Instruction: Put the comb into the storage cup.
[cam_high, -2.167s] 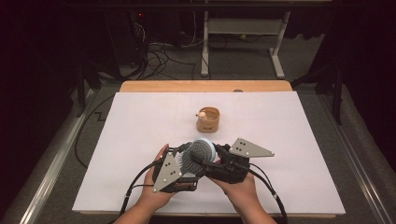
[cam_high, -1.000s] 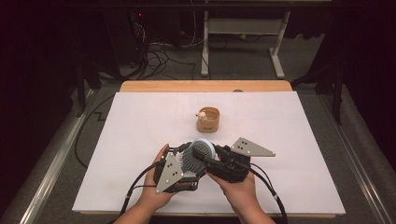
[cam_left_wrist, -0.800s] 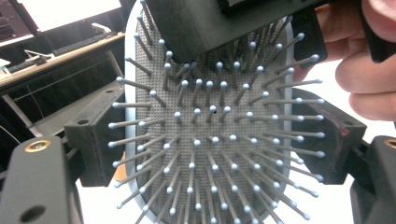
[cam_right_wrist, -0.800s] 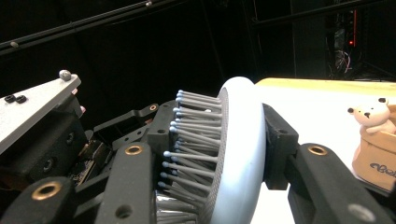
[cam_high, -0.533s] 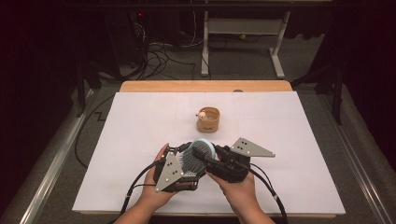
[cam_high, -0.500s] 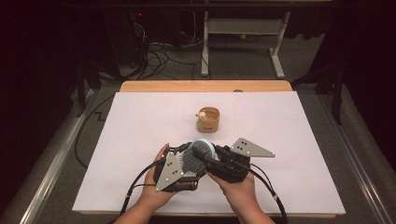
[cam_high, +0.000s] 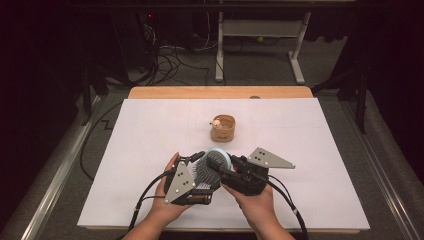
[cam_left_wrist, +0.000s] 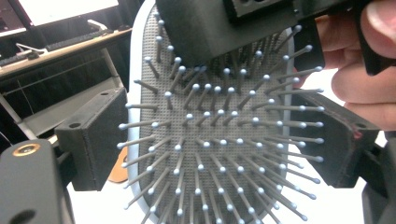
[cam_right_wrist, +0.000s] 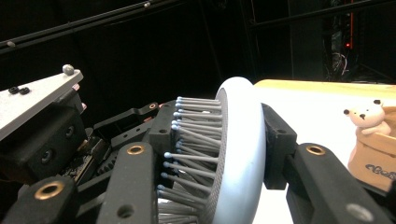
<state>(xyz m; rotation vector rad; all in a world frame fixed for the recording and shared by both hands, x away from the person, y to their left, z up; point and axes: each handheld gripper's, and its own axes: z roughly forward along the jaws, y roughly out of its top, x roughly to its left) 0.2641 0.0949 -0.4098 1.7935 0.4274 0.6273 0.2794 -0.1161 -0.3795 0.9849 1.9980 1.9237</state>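
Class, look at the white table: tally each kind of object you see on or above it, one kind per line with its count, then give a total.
Hairbrush: 1
Wooden cup with a small bear figure: 1
Hand-held grippers, left gripper and right gripper: 2
Total: 4

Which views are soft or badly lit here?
High view: white table cover evenly lit and sharp, surroundings dark. Left gripper view: hairbrush bristles crisp, window behind blown out, nearest gripper body blurred. Right gripper view: brush rim slightly soft, background nearly black, the bear cup bright.
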